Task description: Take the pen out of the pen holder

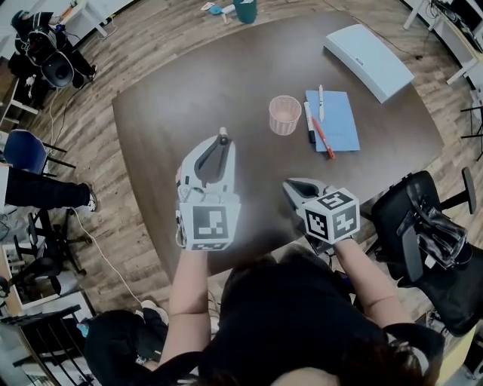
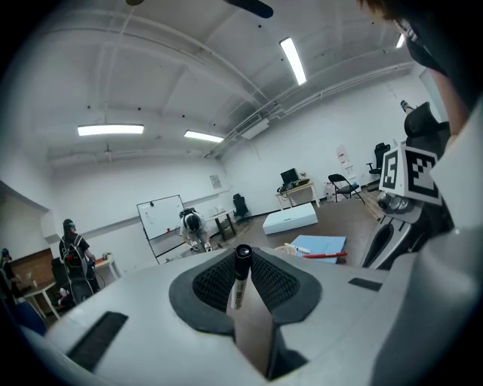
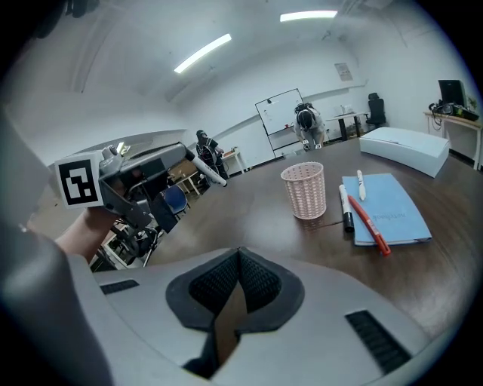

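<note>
My left gripper [image 1: 223,143] hangs above the table's near left part, shut on a white pen with a black cap [image 2: 240,279] that stands up between its pads. The pink mesh pen holder [image 1: 284,114] stands upright mid-table, with no pen showing above its rim in the right gripper view [image 3: 304,190]. To its right a blue notebook [image 1: 336,121] carries a white pen [image 3: 361,183], a black-capped marker [image 3: 345,208] and a red pen [image 3: 370,225]. Near the front edge, my right gripper [image 1: 290,185] is shut with nothing between its pads [image 3: 240,260].
A long white box [image 1: 368,60] lies at the table's [image 1: 173,105] far right. A black office chair [image 1: 426,226] stands off the front right corner. A teal bin [image 1: 244,10] sits on the floor beyond the table. People and desks are at the room's left side [image 1: 41,45].
</note>
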`<action>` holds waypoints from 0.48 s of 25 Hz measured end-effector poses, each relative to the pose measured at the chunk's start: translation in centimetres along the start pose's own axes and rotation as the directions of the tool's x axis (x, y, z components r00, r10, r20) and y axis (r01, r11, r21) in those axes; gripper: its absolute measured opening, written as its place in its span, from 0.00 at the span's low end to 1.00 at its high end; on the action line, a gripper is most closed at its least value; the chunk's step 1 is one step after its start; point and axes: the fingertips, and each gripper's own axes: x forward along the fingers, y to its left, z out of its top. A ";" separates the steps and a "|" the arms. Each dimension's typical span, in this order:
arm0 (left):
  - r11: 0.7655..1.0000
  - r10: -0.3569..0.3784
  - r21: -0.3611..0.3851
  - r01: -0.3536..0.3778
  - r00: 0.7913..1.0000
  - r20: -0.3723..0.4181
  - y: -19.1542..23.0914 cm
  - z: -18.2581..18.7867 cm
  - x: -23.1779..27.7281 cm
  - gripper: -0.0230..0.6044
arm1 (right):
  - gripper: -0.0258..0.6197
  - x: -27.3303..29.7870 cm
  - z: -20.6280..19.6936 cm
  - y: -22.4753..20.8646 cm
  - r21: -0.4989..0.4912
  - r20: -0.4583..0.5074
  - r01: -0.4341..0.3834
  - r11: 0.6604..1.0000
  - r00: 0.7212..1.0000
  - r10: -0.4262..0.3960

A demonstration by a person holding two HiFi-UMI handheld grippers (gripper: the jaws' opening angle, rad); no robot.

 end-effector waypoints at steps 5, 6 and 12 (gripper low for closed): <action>1.000 0.007 0.020 -0.005 0.995 -0.096 0.6 -4.0 -2.1 0.16 | 0.07 1.2 -0.2 2.0 -0.018 -0.017 -0.027 0.999 0.999 0.027; 0.999 0.007 0.032 -0.004 0.993 -0.116 0.5 -4.8 -2.4 0.16 | 0.07 1.4 -0.3 2.3 -0.021 -0.021 -0.031 0.999 0.999 0.030; 0.984 0.006 0.172 0.035 0.973 -0.230 0.1 -8.6 -3.5 0.17 | 0.07 2.5 -0.4 3.8 -0.034 -0.035 -0.050 0.998 0.998 0.049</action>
